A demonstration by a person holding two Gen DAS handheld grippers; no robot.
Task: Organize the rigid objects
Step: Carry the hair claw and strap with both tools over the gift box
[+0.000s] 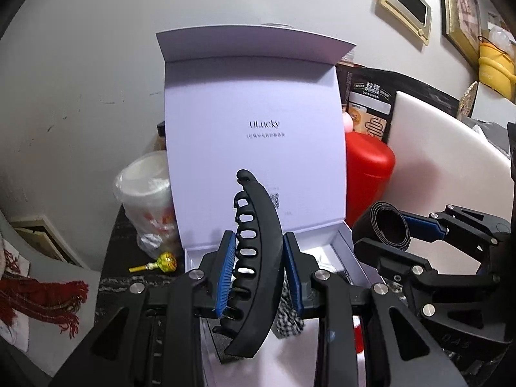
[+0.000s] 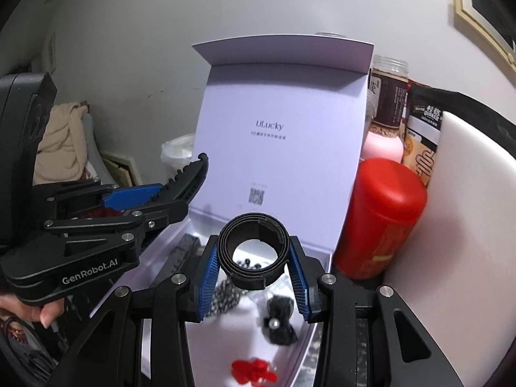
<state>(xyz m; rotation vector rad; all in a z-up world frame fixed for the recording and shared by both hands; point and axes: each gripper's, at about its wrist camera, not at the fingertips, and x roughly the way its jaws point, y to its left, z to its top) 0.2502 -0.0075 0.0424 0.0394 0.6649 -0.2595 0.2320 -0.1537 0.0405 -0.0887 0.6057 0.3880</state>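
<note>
Left claw [image 1: 259, 271] is gripping the black hair clip [image 1: 254, 258], long axis pointing ahead at the open white box [image 1: 351, 251]. Right claw [image 2: 254, 269] is clamping the coiled black strap [image 2: 253, 248], sitting directly over the box interior, nearer the drop.

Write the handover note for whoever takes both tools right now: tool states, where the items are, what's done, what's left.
Left tool: shut on the black hair clip, held above the front of the open white box.
Right tool: shut on the black rolled strap, also over the box.
Box: lid stands open; inside lie a houndstooth piece, a black bow with a bead and a red item.
Beside the box: red canister on its right, lollipop on its left.
Done: both items picked up.
Left: probably set clip and strap into the box, then release.
</note>
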